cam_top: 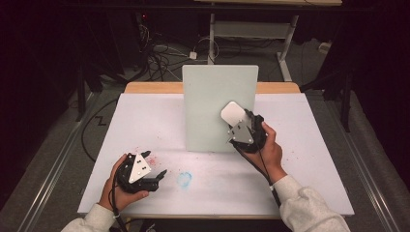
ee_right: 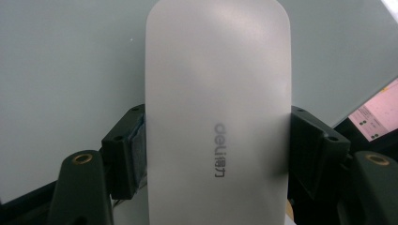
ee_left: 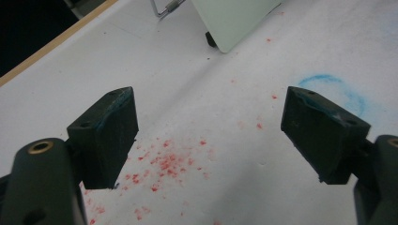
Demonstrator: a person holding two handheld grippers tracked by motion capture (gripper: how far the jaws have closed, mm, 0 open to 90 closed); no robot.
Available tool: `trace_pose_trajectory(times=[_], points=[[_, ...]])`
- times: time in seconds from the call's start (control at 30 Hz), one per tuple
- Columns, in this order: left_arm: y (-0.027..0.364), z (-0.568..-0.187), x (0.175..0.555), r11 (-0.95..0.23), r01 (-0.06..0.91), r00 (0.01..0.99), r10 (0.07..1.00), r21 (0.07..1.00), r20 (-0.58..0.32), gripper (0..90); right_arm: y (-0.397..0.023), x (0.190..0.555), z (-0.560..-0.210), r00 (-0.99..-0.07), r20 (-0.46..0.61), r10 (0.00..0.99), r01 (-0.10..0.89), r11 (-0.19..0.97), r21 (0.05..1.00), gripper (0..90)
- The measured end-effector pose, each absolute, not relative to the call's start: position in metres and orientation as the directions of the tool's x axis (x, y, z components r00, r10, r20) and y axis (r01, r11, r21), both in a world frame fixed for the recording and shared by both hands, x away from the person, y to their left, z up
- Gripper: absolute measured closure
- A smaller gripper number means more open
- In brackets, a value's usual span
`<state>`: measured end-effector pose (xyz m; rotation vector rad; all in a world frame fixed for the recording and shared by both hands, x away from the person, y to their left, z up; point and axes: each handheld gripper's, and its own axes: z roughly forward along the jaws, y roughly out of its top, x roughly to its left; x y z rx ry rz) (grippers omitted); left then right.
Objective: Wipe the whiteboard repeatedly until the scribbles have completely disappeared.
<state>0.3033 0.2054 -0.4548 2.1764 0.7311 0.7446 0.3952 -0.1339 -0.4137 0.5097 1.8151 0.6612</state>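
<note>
On the white table, the right gripper is clamping a white eraser against the upright pale board's right half, and should be pressing flat and evenly, while the left gripper, jaws wide and empty, is resting near-left.

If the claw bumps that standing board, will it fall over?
Probably. The board stands nearly upright and looks thin, so it seems tippy. The left gripper view shows a wire prop behind it; that may resist a push from the front, less from sideways.
</note>
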Motion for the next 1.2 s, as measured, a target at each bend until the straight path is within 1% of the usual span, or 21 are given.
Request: trace_pose_trajectory(times=[0.1,0.13,0.23,0.33,0.47,0.6,0.63,0.7,0.87,1.03,1.1,1.2], points=[[0.204,-0.455,0.304,-0.589,0.272,0.674,0.681,0.761,0.286,18.4,-0.135,0.393,-0.419,-0.329,-0.712,0.62,0.03,0.761,0.648,30.9],[0.204,-0.455,0.303,-0.588,0.271,0.674,0.681,0.762,0.286,18.4,-0.135,0.394,-0.416,-0.337,-0.703,0.626,0.032,0.754,0.656,30.9],[0.204,-0.455,0.304,-0.588,0.271,0.674,0.681,0.762,0.285,18.4,-0.137,0.397,-0.408,-0.313,-0.695,0.647,0.036,0.739,0.673,30.9],[0.205,-0.456,0.304,-0.586,0.272,0.674,0.682,0.763,0.283,18.3,-0.14,0.399,-0.404,-0.31,-0.678,0.666,0.04,0.722,0.691,30.9],[0.205,-0.455,0.303,-0.589,0.273,0.675,0.68,0.761,0.285,18.4,-0.138,0.393,-0.418,-0.319,-0.702,0.637,0.039,0.749,0.662,30.9],[0.205,-0.455,0.303,-0.589,0.271,0.674,0.681,0.762,0.286,18.3,-0.138,0.385,-0.438,-0.355,-0.714,0.603,0.041,0.774,0.632,30.9],[0.205,-0.455,0.303,-0.589,0.271,0.674,0.681,0.762,0.286,18.4,-0.138,0.385,-0.438,-0.355,-0.714,0.603,0.041,0.774,0.632,30.9],[0.204,-0.455,0.304,-0.59,0.272,0.674,0.68,0.76,0.287,18.4,-0.138,0.379,-0.451,-0.375,-0.731,0.571,0.041,0.797,0.602,30.9],[0.204,-0.455,0.303,-0.591,0.271,0.674,0.68,0.76,0.288,18.4,-0.137,0.375,-0.461,-0.39,-0.74,0.548,0.038,0.813,0.581,30.9],[0.205,-0.455,0.303,-0.59,0.271,0.675,0.68,0.761,0.287,18.4,-0.137,0.377,-0.457,-0.396,-0.739,0.544,0.037,0.814,0.579,30.9],[0.204,-0.455,0.303,-0.59,0.27,0.674,0.68,0.761,0.288,18.4,-0.137,0.379,-0.452,-0.378,-0.745,0.55,0.035,0.812,0.582,30.9],[0.204,-0.455,0.304,-0.59,0.27,0.675,0.68,0.761,0.287,18.4,-0.139,0.385,-0.439,-0.35,-0.725,0.593,0.037,0.782,0.622,30.9]])
